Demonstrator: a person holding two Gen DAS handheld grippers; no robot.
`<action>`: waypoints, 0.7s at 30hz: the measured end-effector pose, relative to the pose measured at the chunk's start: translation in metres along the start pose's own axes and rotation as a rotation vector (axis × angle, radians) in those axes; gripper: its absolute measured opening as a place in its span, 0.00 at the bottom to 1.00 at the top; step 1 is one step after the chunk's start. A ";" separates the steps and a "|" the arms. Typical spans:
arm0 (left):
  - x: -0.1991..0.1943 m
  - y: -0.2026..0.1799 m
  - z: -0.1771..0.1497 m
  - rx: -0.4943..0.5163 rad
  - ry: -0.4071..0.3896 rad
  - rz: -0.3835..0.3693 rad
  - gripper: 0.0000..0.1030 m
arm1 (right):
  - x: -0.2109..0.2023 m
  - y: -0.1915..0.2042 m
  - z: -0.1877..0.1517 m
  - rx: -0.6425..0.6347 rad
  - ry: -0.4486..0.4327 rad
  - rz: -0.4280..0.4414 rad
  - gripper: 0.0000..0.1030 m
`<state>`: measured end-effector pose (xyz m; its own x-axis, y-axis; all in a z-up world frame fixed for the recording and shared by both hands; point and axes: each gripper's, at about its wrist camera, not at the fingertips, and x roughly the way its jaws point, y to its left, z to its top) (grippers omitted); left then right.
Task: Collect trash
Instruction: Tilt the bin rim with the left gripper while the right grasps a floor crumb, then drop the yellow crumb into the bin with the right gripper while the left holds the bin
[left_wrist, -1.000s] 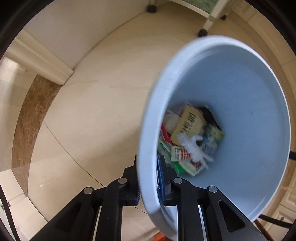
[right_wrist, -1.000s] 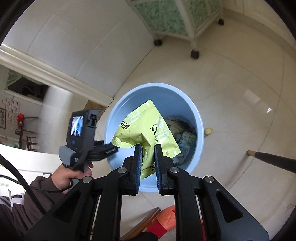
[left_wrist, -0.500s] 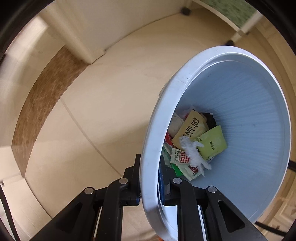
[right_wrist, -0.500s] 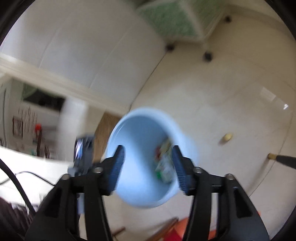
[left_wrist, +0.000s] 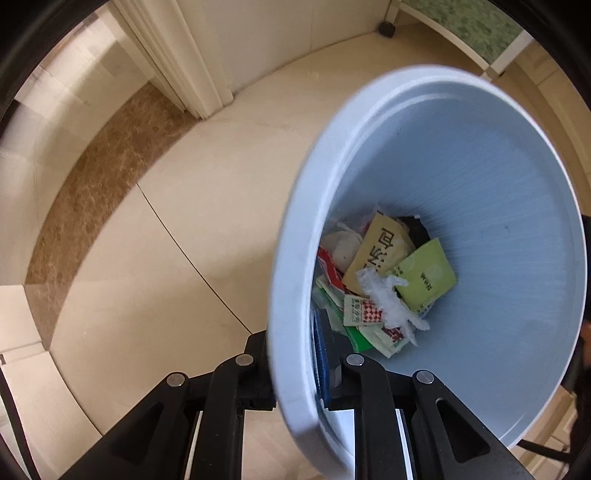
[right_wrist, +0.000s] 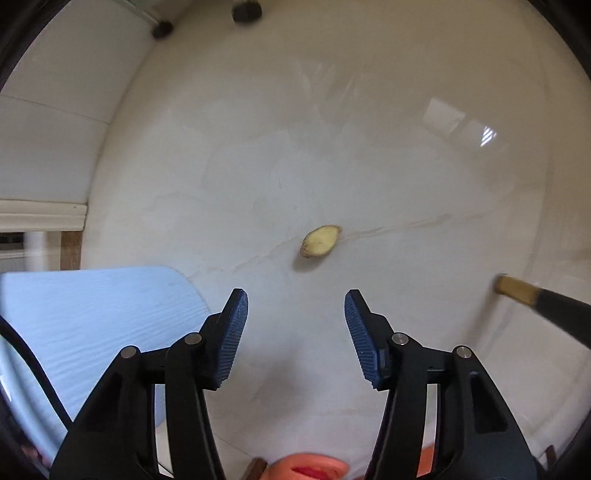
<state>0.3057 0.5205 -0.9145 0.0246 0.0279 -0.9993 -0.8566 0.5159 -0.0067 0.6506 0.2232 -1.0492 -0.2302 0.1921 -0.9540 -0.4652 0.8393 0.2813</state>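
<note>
The left gripper (left_wrist: 295, 365) is clamped on the near rim of the pale blue bin (left_wrist: 480, 206), one finger inside, one outside. In the bin's bottom lie wrappers, a lime-green snack packet (left_wrist: 430, 275) on top. The right gripper (right_wrist: 295, 325) stands half open, its jaws closing on nothing, above cream floor tile (right_wrist: 369, 147); its packet from a second ago is gone. Beyond the bin lies a yellowish scrap (right_wrist: 320, 241).

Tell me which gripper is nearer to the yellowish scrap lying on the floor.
Right. The right gripper hangs just short of the scrap, jaws closing with nothing between them. The left gripper is clamped on the blue bin's rim, off to the side.
</note>
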 end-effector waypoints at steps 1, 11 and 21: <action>0.004 -0.002 -0.004 0.014 0.015 -0.005 0.12 | 0.010 0.000 0.003 0.001 0.001 -0.008 0.49; 0.005 -0.029 -0.041 0.011 0.065 -0.031 0.10 | 0.071 -0.001 0.019 0.007 0.022 -0.057 0.39; 0.012 -0.039 -0.048 0.016 0.055 -0.041 0.10 | 0.067 0.001 0.020 -0.007 0.005 -0.024 0.23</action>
<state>0.3148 0.4601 -0.9281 0.0305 -0.0408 -0.9987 -0.8473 0.5289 -0.0475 0.6513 0.2469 -1.1151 -0.2237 0.1695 -0.9598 -0.4764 0.8401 0.2594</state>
